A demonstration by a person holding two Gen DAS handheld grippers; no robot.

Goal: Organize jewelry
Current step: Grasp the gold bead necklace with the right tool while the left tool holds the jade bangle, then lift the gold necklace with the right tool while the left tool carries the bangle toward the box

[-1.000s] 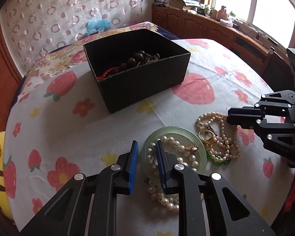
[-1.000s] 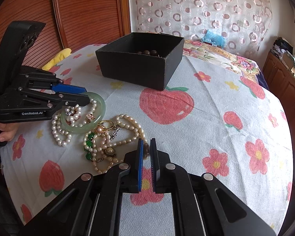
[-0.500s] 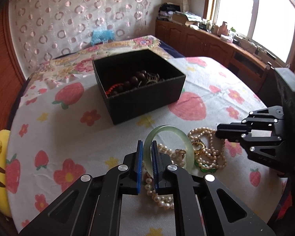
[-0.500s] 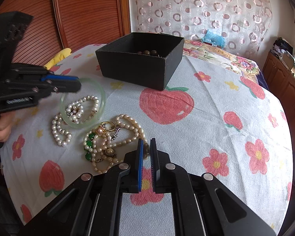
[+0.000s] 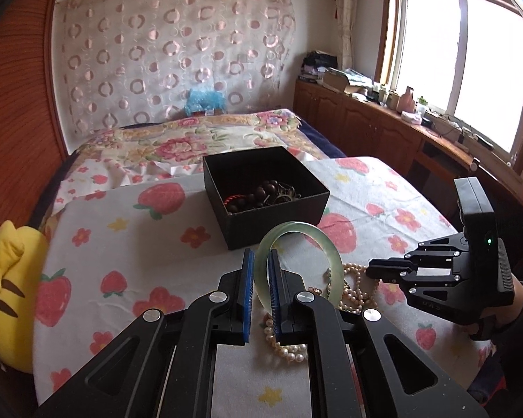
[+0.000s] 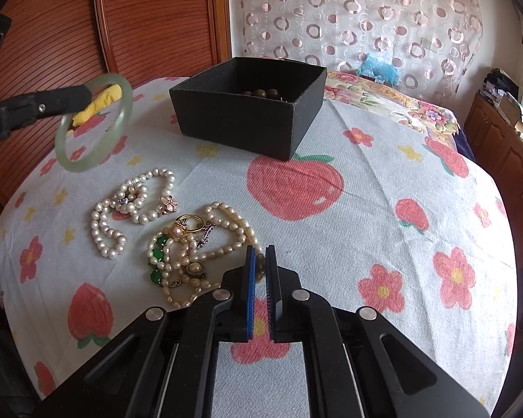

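Bangle [image 5: 298, 261] lifted; most jewelry left.
Left tool [image 5: 260, 296] is clamped on it; right tool [image 6: 260, 289] is shut, empty; beads lie in box [image 6: 247, 129], pearls [image 6: 132, 205] remain on surface [image 6: 366, 181].

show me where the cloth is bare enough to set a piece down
Bare: the wide strip of tablecloth right of the black box, and the stretch right of the right claw. Crowded: the pearl strands and tangled necklaces at front left.

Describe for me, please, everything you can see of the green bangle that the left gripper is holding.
The green bangle is a plain, smooth closed ring of pale, translucent, jade-like stone with no clasp or markings. The left gripper is shut on one side of its rim, its jaws holding the ring on edge. It hangs in the air above the tablecloth, clear of the pearls and short of the black box. Nothing else touches it.
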